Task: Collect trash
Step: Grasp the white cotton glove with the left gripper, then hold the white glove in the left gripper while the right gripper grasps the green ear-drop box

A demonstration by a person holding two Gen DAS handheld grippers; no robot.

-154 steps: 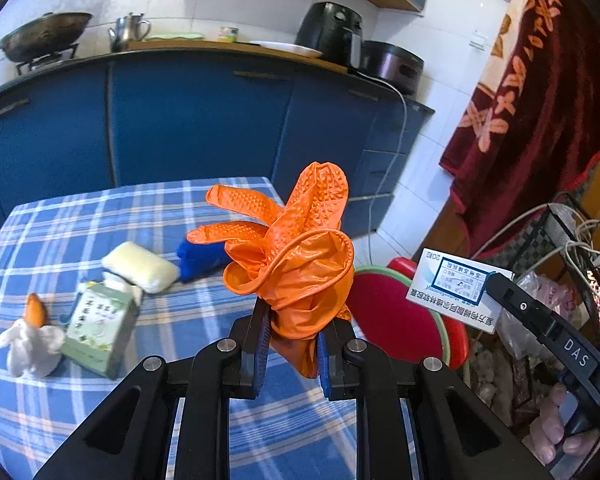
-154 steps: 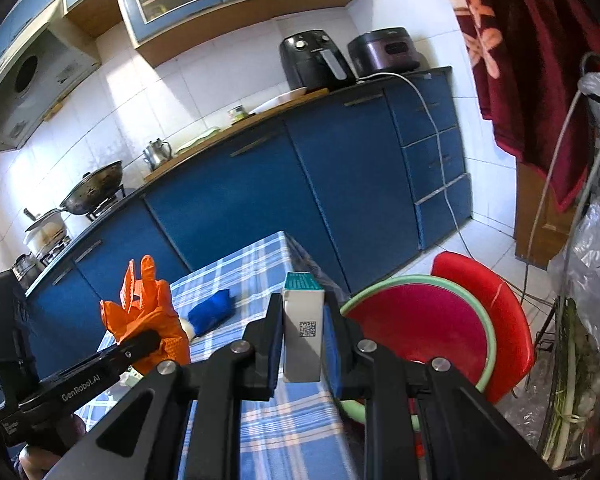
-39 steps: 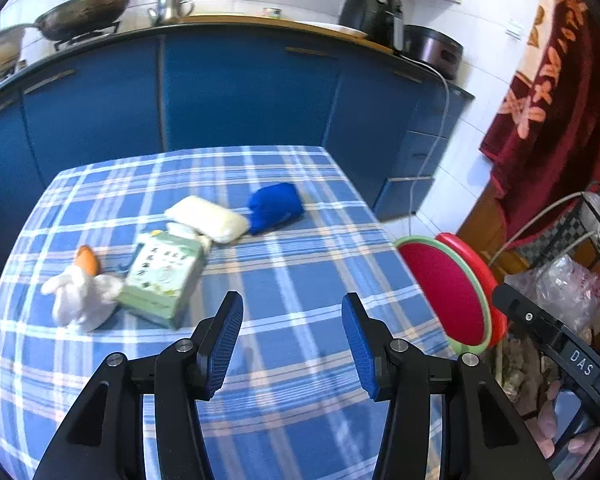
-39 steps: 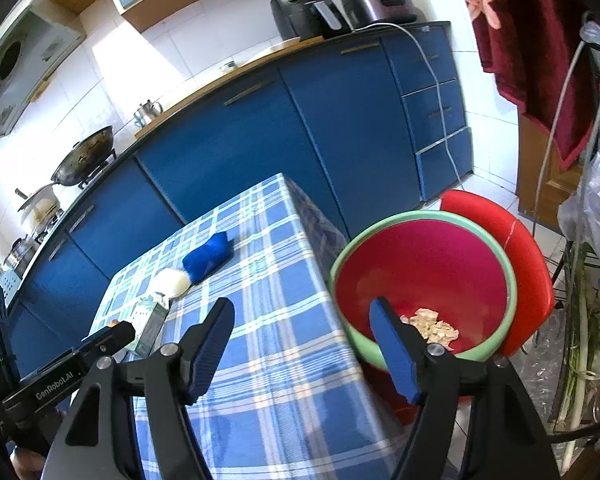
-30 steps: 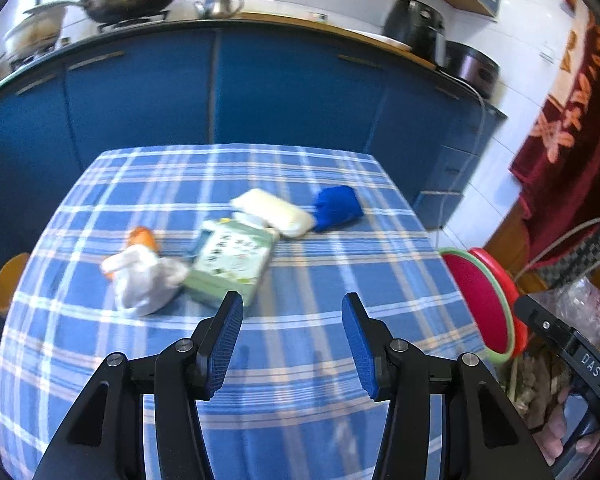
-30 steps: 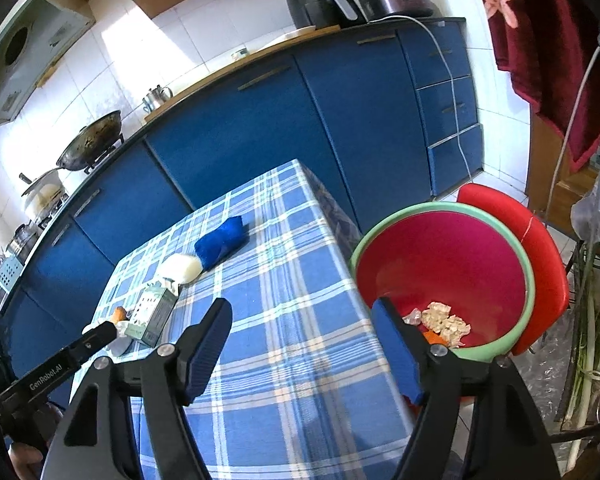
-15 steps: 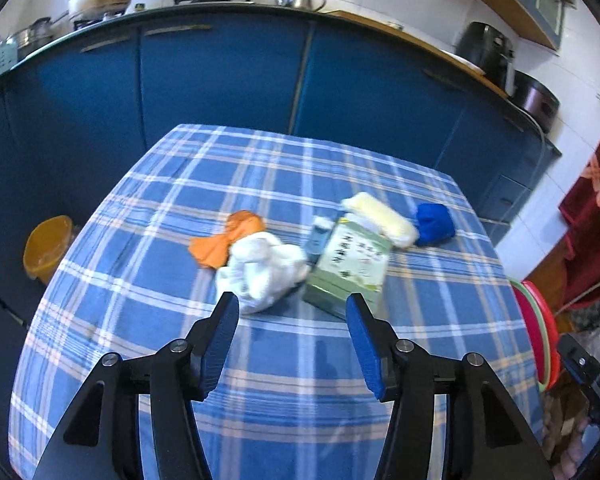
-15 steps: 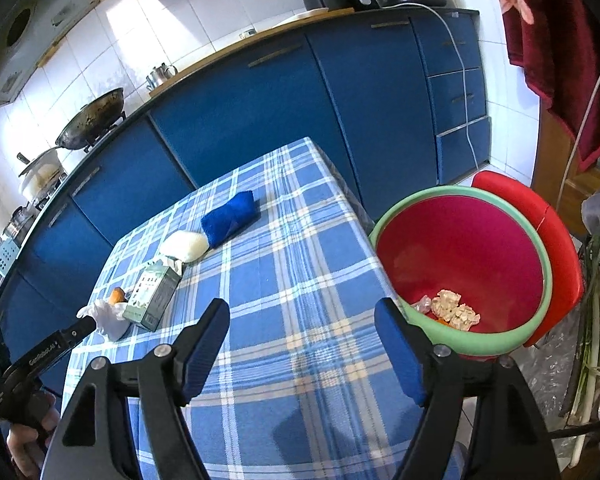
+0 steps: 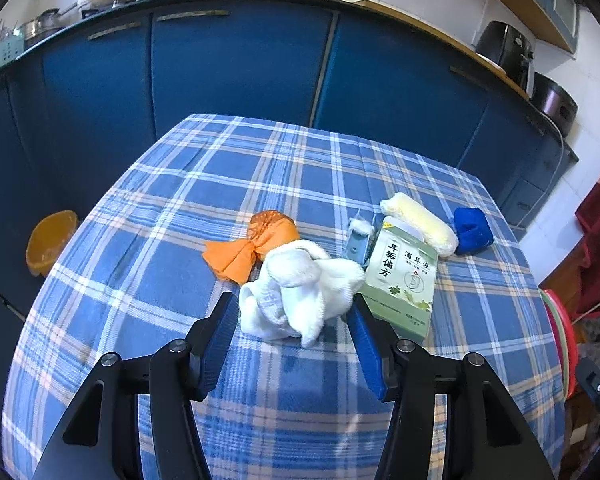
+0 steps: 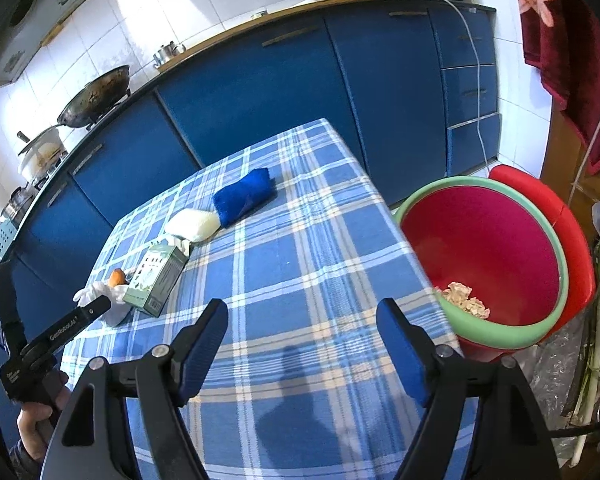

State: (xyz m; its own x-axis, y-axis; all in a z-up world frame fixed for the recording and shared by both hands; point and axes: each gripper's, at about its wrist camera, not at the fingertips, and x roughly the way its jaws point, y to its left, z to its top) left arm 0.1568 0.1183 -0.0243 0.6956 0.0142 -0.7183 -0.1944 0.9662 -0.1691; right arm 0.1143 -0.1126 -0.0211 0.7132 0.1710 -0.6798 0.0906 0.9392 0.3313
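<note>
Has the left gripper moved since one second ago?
Yes. The left gripper has come nearer the white cloth lying on the table; its closing jaws now flank it.

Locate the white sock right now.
In the left wrist view the white sock lies on the checked tablecloth, between the closing jaws of the left gripper, with the orange wrapper behind and the green box beside it.

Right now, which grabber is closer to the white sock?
Left. The left gripper has the white sock between its closing fingers. The right gripper hovers open over bare tablecloth, nearer the red bucket.
</note>
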